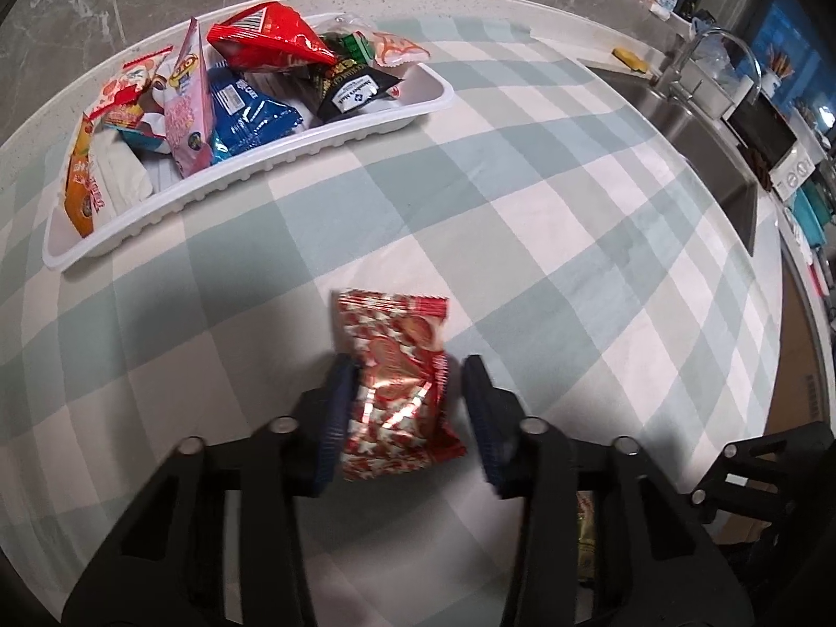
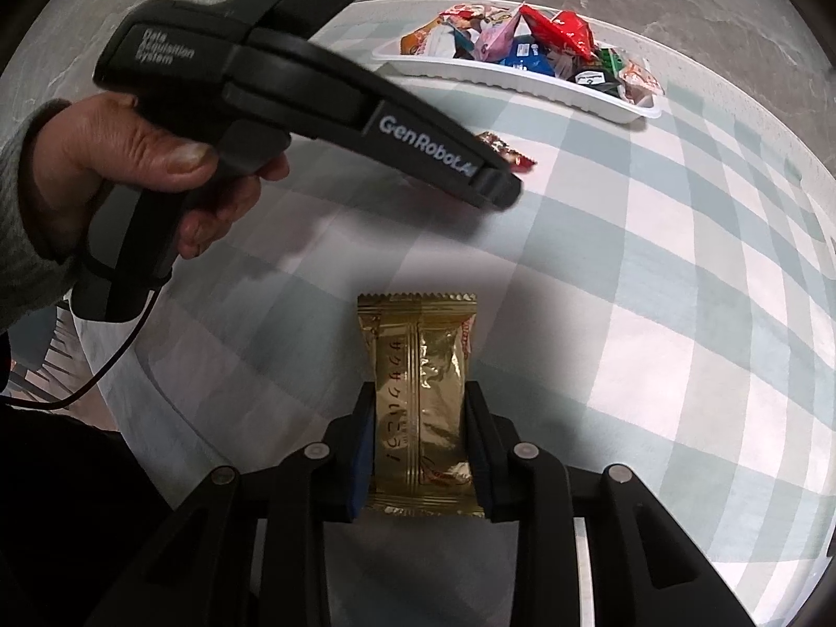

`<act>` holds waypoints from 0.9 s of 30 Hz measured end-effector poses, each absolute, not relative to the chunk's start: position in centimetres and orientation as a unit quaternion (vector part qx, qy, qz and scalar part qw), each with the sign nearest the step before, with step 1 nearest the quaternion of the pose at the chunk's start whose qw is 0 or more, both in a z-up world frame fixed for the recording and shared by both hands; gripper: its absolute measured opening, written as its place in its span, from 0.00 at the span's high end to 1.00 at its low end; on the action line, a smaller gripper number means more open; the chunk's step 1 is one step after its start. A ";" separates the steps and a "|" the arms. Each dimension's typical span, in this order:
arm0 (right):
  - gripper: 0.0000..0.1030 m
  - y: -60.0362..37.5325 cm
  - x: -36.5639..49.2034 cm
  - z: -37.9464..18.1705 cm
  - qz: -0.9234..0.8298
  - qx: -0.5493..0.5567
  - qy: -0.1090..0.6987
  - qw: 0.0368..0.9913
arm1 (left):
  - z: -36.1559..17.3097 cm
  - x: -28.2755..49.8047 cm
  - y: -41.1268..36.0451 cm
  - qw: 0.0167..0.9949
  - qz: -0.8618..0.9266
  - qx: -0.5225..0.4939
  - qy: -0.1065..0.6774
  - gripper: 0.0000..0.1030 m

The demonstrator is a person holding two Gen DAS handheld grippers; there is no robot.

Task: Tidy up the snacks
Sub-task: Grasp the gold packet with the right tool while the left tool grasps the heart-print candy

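My left gripper (image 1: 406, 371) is shut on a red star-patterned snack packet (image 1: 392, 324), which lies crinkled on the checked cloth between its blue pads. My right gripper (image 2: 418, 397) is shut on a gold foil snack packet (image 2: 418, 329), gripped by its long sides. In the right wrist view a hand (image 2: 157, 172) holds the left gripper (image 2: 496, 185) over the red packet (image 2: 509, 152), and only a corner of that packet shows. A white tray (image 1: 313, 149) filled with several snack bags sits at the far side of the table; the right wrist view shows the tray (image 2: 496, 78) too.
A green-and-white checked cloth (image 1: 522, 240) covers the table. To the right are a steel sink (image 1: 726, 177), a faucet (image 1: 679, 73) and a yellow sponge (image 1: 629, 58). Bottles and boxes crowd the counter behind the sink. A grey marbled wall stands beyond the tray.
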State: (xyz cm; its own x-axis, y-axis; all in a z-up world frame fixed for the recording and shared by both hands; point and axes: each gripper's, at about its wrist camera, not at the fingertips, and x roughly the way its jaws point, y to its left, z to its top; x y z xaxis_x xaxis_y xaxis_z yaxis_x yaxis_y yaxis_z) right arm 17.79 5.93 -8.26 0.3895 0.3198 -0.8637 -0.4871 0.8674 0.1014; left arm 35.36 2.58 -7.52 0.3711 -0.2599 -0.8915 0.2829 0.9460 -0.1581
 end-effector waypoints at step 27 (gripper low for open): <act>0.68 1.2 22.2 -7.6 0.239 0.036 0.511 0.825 | -5.1 35.0 5.1 0.840 -0.170 -0.026 0.514 0.70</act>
State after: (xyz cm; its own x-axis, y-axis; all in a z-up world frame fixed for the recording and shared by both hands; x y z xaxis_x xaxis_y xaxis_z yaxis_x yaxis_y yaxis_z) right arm 22.20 1.18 -7.65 0.3626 0.4310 -0.8263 -0.3577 0.8831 0.3036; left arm 35.04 5.14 -5.13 0.4141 -0.3129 -0.8547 0.2586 0.9408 -0.2191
